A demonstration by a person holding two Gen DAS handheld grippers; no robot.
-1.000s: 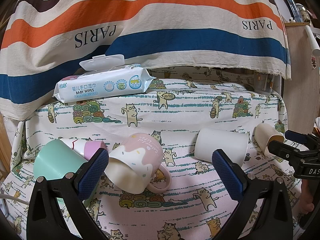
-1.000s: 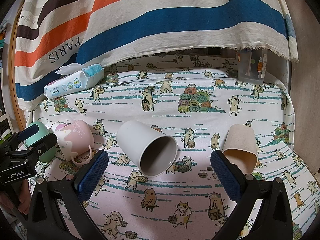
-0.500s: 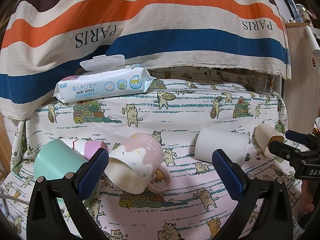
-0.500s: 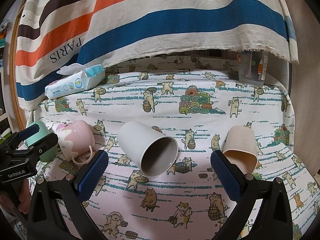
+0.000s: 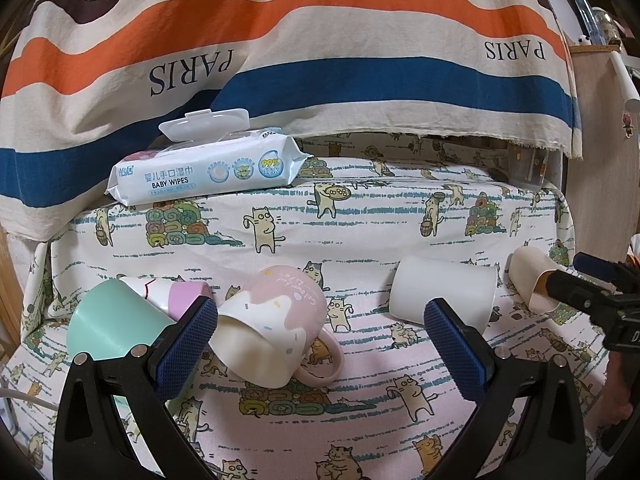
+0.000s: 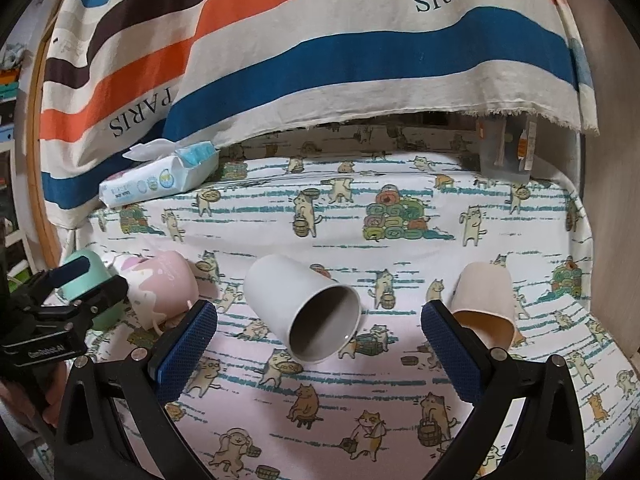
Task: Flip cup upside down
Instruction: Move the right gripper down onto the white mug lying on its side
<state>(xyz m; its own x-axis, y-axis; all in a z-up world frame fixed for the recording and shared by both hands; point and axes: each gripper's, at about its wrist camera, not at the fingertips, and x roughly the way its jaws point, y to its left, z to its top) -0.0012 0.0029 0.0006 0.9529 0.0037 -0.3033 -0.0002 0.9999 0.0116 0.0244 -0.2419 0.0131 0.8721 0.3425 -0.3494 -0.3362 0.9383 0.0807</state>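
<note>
Several cups lie on their sides on the cat-print cloth. In the left wrist view: a mint cup [image 5: 108,326], a small pink-and-white cup [image 5: 172,294], a pink mug with a handle [image 5: 276,320], a white cup [image 5: 444,296] and a beige cup [image 5: 530,276]. My left gripper [image 5: 320,344] is open, just short of the pink mug. In the right wrist view my right gripper [image 6: 320,344] is open and empty, just short of the white cup [image 6: 304,312], whose mouth faces me. The beige cup [image 6: 486,304] lies behind my right finger. The pink mug [image 6: 164,284] and mint cup [image 6: 90,280] lie left.
A pack of baby wipes [image 5: 204,172] with its lid open lies at the back left. A striped PARIS cloth [image 5: 320,60] hangs behind. A clear box [image 6: 506,152] stands at the back right. A wooden panel [image 6: 616,160] borders the right side.
The right wrist view has shifted slightly, so the cups sit a little lower and right in it. The left gripper and the cups have not moved.
</note>
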